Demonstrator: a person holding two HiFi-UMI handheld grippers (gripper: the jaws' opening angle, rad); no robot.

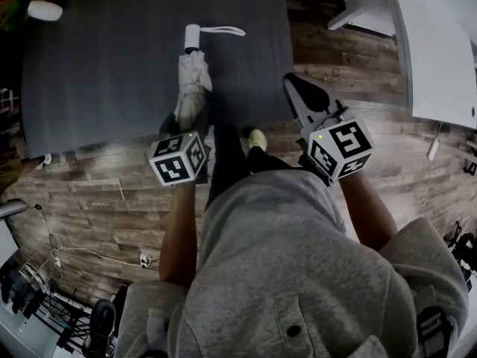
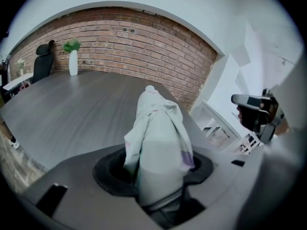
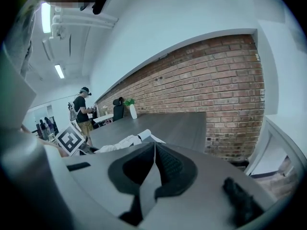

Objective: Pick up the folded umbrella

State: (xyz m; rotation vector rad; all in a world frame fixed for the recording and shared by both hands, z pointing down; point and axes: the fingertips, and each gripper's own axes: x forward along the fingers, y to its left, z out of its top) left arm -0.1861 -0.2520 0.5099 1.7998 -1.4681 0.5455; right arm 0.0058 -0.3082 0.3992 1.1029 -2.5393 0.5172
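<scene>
The folded umbrella (image 1: 192,73) is pale grey with a white handle and a wrist strap at its far end. It lies lengthwise over the near part of the dark table (image 1: 97,73). My left gripper (image 1: 181,123) is shut on its near end, and in the left gripper view the fabric bundle (image 2: 158,138) fills the gap between the black pads (image 2: 108,169) of the left gripper (image 2: 156,174). My right gripper (image 1: 298,88) hovers to the right of the umbrella at the table's near right corner. The right gripper (image 3: 153,159) is shut on nothing.
A white vase (image 2: 73,63) with a plant and a black chair (image 2: 43,61) stand at the table's far end. A white desk (image 1: 440,51) is to the right. Cables (image 1: 74,252) lie on the wooden floor. A person (image 3: 84,111) stands in the background.
</scene>
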